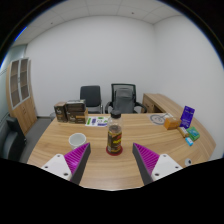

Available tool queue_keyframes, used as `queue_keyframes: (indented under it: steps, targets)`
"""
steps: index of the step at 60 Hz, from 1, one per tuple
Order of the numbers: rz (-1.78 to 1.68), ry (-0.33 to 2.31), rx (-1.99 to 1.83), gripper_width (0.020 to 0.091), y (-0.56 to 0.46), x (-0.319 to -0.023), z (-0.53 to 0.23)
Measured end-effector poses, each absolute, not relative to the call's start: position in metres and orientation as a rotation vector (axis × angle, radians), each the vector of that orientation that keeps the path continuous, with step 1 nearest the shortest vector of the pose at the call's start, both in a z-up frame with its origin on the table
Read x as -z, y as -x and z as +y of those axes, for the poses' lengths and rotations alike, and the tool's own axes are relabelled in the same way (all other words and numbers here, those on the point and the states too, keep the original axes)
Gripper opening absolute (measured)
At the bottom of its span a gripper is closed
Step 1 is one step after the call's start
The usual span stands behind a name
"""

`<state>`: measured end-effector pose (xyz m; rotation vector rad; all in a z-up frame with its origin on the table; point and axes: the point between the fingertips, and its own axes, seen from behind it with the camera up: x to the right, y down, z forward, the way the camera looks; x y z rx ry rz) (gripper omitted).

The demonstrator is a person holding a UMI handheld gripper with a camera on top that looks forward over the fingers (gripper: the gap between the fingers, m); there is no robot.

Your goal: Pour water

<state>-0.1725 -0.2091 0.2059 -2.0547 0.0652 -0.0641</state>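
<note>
Wide-spread fingers (78,154) of my gripper (112,158) grasp nothing; bottle (114,138) at twelve o'clock, cup (77,140) at eleven.

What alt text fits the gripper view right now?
The open gripper hovers over a wooden table, its purple-padded fingers either side of a brown jar just ahead. A white bowl sits beside the jar; two office chairs stand beyond.
</note>
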Motion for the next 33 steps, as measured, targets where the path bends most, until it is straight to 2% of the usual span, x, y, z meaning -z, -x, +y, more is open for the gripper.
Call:
queue_keyframes:
  steps: [15,33]
  targets:
    - [0.064,2.076,0.093,0.0861,0.199,-0.241,-0.311]
    - [0.108,2.115,0.092,0.0859,0.200,-0.238,-0.353]
